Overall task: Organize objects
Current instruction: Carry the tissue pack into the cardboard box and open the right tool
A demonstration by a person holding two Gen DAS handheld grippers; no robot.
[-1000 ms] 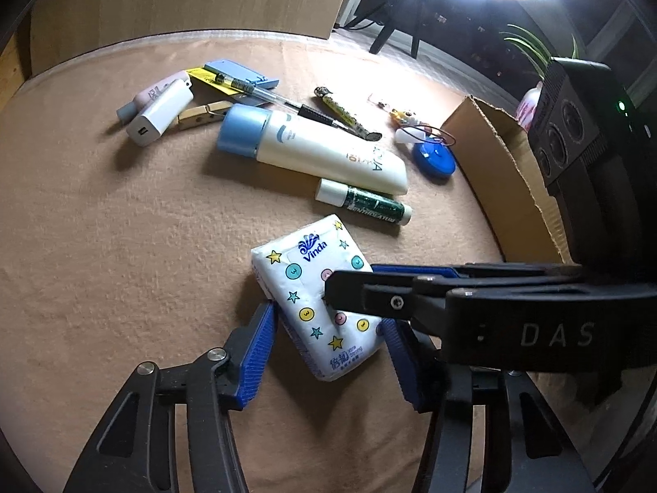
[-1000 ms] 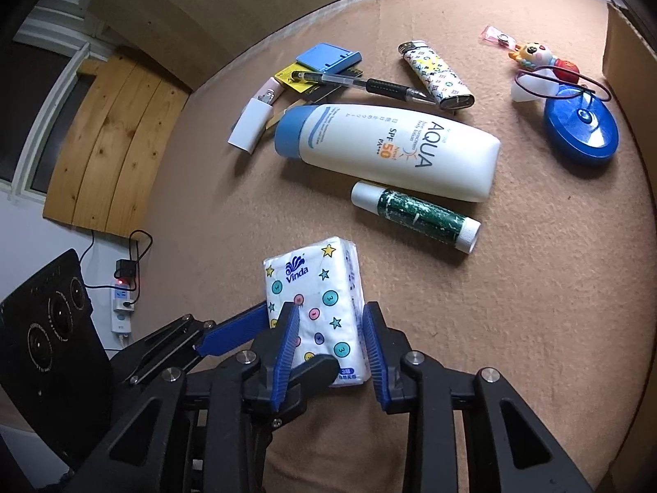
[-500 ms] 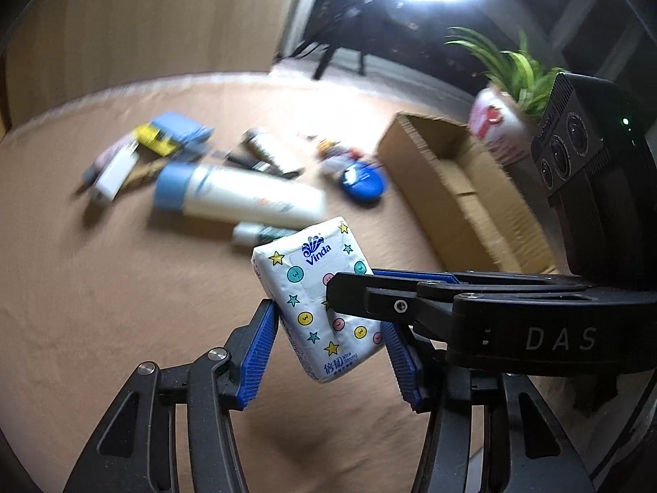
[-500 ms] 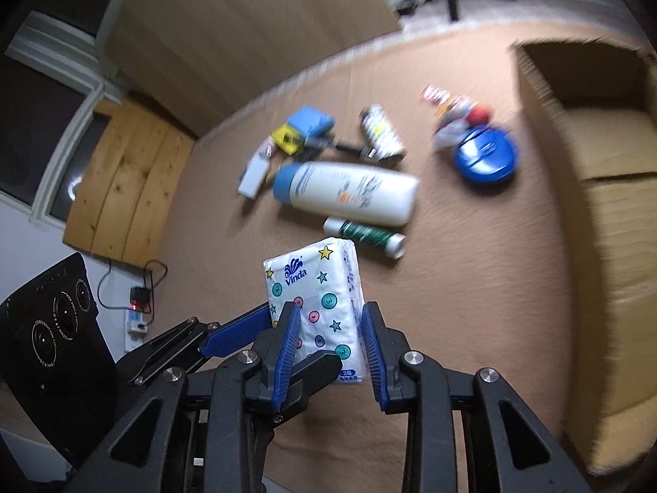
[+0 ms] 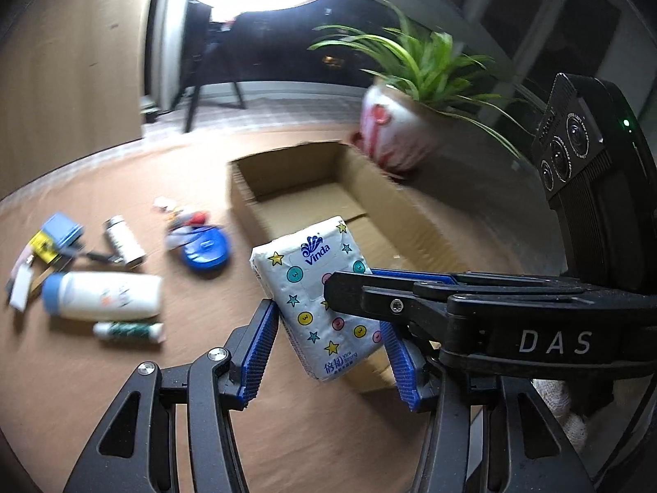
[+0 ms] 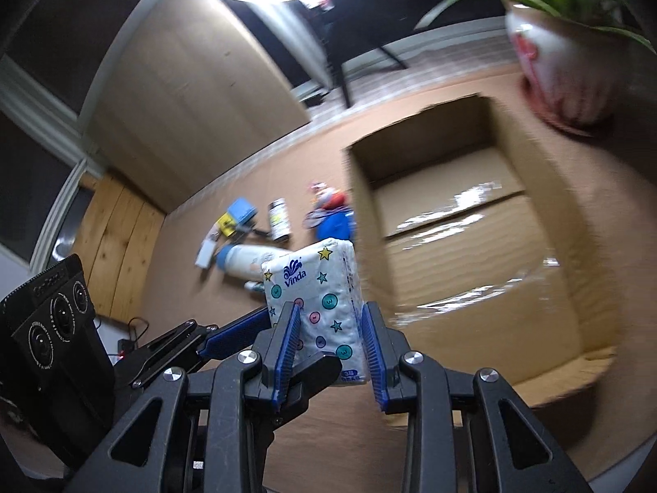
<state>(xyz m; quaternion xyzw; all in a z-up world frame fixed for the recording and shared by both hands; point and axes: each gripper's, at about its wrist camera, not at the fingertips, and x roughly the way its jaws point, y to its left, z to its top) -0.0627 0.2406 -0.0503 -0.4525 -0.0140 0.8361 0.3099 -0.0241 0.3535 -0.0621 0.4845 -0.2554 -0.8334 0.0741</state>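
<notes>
Risk first: the tissue pack is riding tilted above the mat, just short of the cardboard box, so an uneven release could be dropping it on the rim. Left gripper is sitting about half apart, pads bracketing the pack's wide sides. Right gripper is clamping narrowly across the pack's thin sides, holding it.

Each wrist camera sits close behind its own blue-padded fingers, looking steeply down across the tan table toward its far edge, both sharing the tissue pack, the cardboard box and the scattered items.
</notes>
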